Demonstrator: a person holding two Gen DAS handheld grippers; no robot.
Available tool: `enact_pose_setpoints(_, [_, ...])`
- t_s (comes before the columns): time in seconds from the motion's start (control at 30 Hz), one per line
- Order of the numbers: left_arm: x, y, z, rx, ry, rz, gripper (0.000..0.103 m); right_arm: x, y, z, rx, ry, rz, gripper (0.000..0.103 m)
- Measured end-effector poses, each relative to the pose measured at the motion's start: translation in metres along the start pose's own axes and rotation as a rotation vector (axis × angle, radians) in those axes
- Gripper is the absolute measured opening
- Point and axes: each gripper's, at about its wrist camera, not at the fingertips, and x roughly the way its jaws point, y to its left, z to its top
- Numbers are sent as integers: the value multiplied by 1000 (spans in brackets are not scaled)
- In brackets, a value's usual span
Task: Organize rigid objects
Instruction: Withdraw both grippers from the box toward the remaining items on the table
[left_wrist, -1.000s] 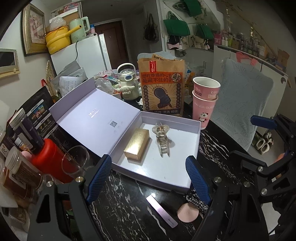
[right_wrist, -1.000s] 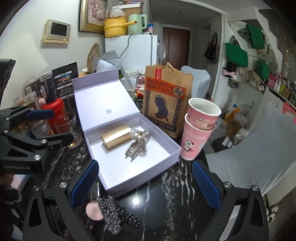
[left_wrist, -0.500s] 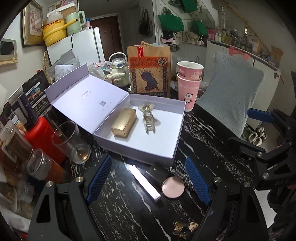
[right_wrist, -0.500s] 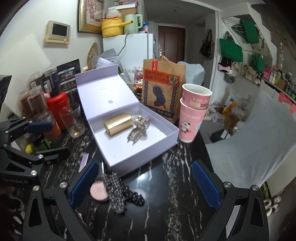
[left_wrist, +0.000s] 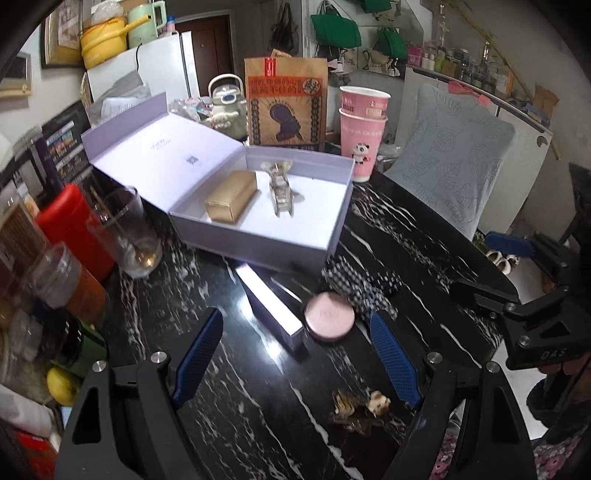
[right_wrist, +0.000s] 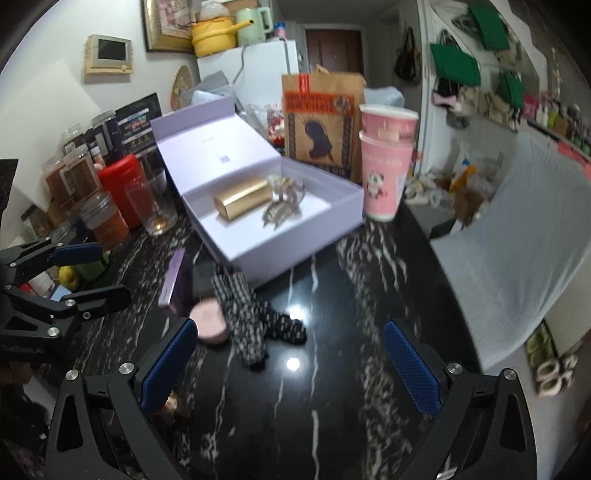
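An open lilac box (left_wrist: 258, 243) (right_wrist: 295, 247) on the black marble table holds a gold box (left_wrist: 232, 195) (right_wrist: 243, 197) and a clear hair claw (left_wrist: 280, 188) (right_wrist: 282, 206). In front of it lie a slim lilac box (left_wrist: 269, 306) (right_wrist: 173, 275), a round pink compact (left_wrist: 330, 319) (right_wrist: 210, 321), a checkered fabric bow (left_wrist: 358, 288) (right_wrist: 247, 317) and a small brown clip (left_wrist: 358, 406). My left gripper (left_wrist: 297, 356) (right_wrist: 88, 273) hovers open above the slim box's near end. My right gripper (right_wrist: 290, 367) (left_wrist: 495, 269) hangs open and empty over bare table, right of the bow.
A drinking glass (left_wrist: 125, 229), a red canister (left_wrist: 70, 225) and several jars crowd the table's left side, with a lemon (left_wrist: 62, 384) near the front. Stacked pink paper cups (left_wrist: 364, 129) and a brown paper bag (left_wrist: 286, 103) stand behind the box. A grey-covered chair (left_wrist: 454, 166) is at the right.
Both grippers have drawn back from the box and sunk toward the table. The slim box, compact, bow and brown clip now show fully. Both sets of jaws stayed open.
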Motion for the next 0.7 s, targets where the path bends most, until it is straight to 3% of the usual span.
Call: enact_pose_setpoints(0.7, [36,-22,-76,11,104,-119,82,24,-5,-61,87,135,28,102])
